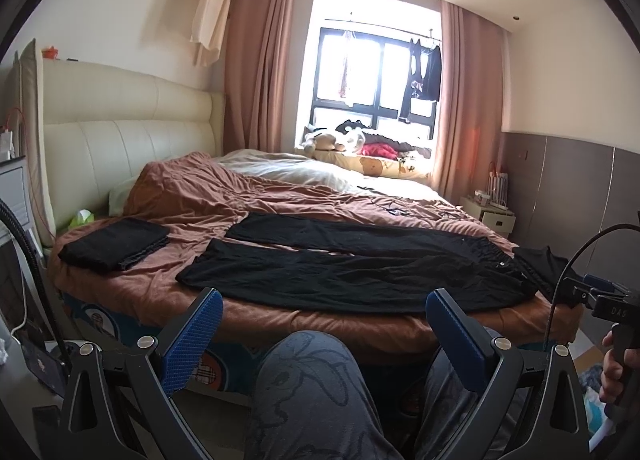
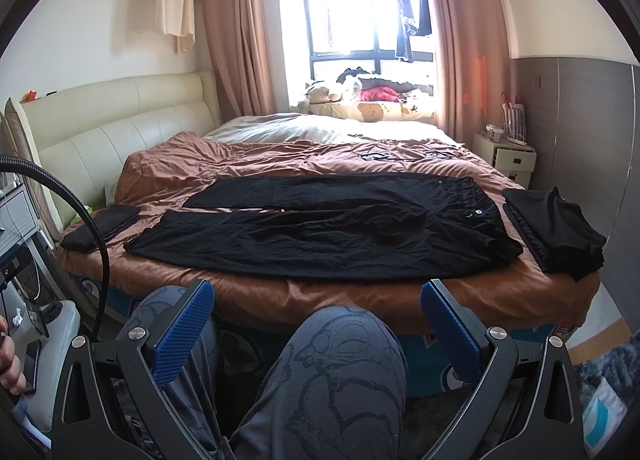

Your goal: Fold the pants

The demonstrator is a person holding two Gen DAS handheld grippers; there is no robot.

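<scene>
Black pants [image 1: 352,268] [image 2: 328,228] lie spread flat across the near side of the bed, waistband to the right, both legs running left. My left gripper [image 1: 320,304] hangs open in front of the bed's edge, above a person's knee, with nothing between its blue fingers [image 1: 192,340]. My right gripper [image 2: 318,296] is open too, short of the pants, above the other knee; its blue pads [image 2: 448,324] are bare. In the left wrist view the right gripper's body [image 1: 600,296] shows at the far right, held by a hand.
A folded black garment [image 1: 116,244] [image 2: 100,226] lies on the bed's left. Another dark pile [image 2: 556,232] sits at its right corner. The brown duvet [image 2: 280,156] is rumpled behind. The person's patterned trouser knees [image 2: 344,372] fill the foreground. A nightstand [image 2: 504,158] stands far right.
</scene>
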